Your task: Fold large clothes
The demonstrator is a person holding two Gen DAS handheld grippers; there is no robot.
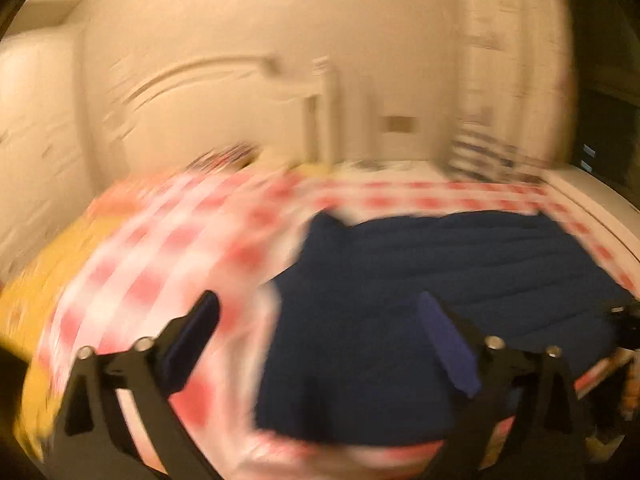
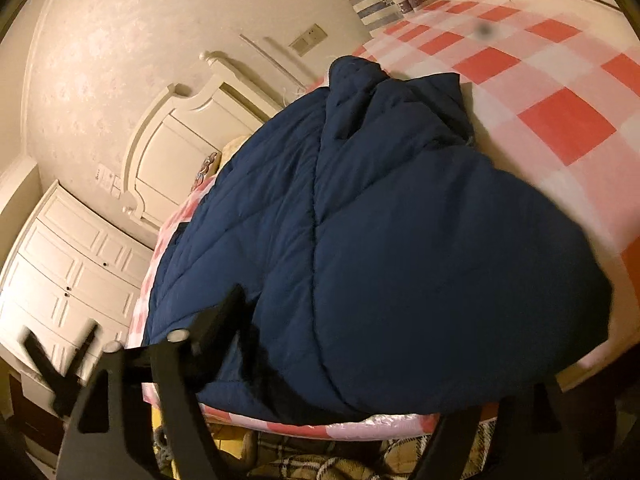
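Note:
A large navy quilted jacket lies spread on a red and white checked bedcover. In the blurred left wrist view the jacket fills the right half of the bed. My left gripper is open and empty, its blue-padded fingers wide apart above the jacket's left edge. My right gripper hovers over the jacket's near hem. Its left finger shows over the fabric; the right finger is hidden behind the jacket's bulge, and I see nothing pinched.
A cream headboard and white cupboards stand at the left of the right wrist view. A yellow cover lies left of the bed. A plaid blanket sits below the bed's near edge.

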